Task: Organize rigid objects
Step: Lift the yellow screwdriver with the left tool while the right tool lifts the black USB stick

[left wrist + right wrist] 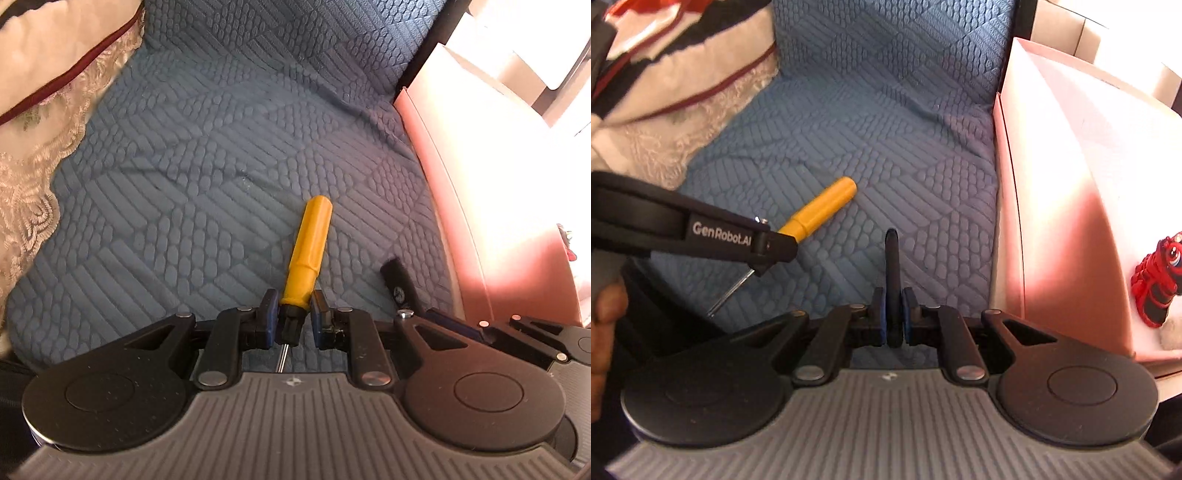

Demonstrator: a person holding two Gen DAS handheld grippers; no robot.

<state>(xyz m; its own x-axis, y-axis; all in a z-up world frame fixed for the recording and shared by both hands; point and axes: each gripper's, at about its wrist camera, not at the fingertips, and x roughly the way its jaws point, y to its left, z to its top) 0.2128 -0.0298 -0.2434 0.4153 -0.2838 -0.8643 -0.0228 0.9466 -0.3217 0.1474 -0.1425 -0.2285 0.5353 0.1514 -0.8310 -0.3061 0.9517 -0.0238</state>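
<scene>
A screwdriver with a yellow handle [308, 251] and thin metal shaft lies in my left gripper [293, 319]. The blue pads stand on both sides of its black collar with small gaps, so the grip is unclear. In the right wrist view the same screwdriver [822, 210] sticks out of the left gripper [772, 247] above the blue quilted cushion [886, 147]. My right gripper [894, 319] is shut on a flat black object [892, 266] held on edge. That black object [397, 280] also shows at the right of the left wrist view.
A pink open box [1071, 221] stands at the right, with a red and black toy figure [1158, 280] inside. A white lace-trimmed pillow [44, 110] lies at the left. The sofa back rises behind.
</scene>
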